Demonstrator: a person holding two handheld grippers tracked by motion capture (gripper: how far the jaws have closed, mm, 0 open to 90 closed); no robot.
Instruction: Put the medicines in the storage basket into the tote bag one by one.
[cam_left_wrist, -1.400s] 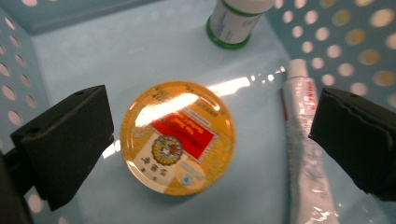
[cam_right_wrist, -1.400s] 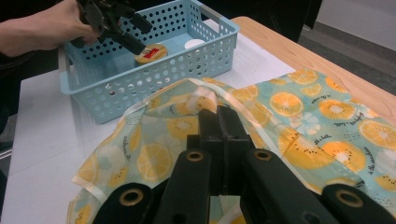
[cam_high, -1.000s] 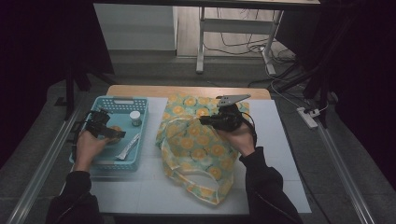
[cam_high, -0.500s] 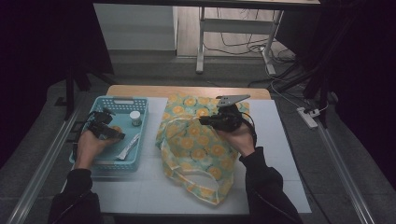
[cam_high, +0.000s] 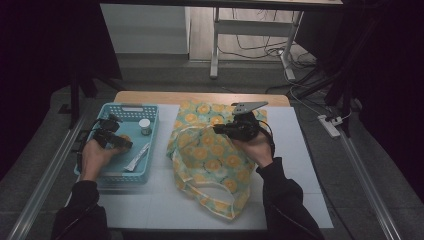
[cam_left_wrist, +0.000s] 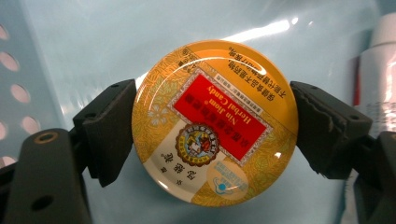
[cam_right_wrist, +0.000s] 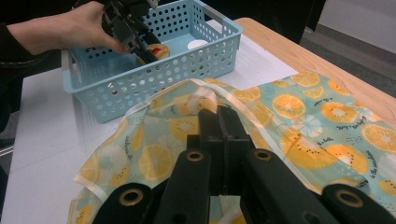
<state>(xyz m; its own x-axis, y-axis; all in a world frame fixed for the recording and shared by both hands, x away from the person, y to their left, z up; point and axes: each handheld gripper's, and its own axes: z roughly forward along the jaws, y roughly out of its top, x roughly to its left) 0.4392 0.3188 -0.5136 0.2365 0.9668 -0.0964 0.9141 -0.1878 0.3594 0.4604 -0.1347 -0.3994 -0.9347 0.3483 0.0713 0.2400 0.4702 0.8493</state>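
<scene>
the left gripper (cam_left_wrist: 208, 135) sits low inside the blue basket (cam_high: 150, 145) with its jaws closing in on the round yellow candy tin (cam_left_wrist: 215, 122); the tin lies flat on the basket floor directly between the pads (cam_left_wrist: 112, 133), label up. both pads stand at the tin's rim, the left-hand one touching or all but touching, so the grip looks nearly made but not yet proven firm. to do this step well, keep the pads on the widest line of the tin, square to its rim, and finish closing before any lift; a glossy round lid is likely to slide out if the pads bite above or below the middle. lift straight up, clear of the white tube (cam_left_wrist: 380, 79) just beside the right-hand pad and of the small white-capped jar (cam_high: 145, 126) farther out in the basket. beyond the basket wall, the right gripper (cam_right_wrist: 223, 126) has its jaws shut on the rim of the orange-print bag (cam_high: 210, 155), holding its mouth up; that hold should stay steady so the tin can go in.
</scene>
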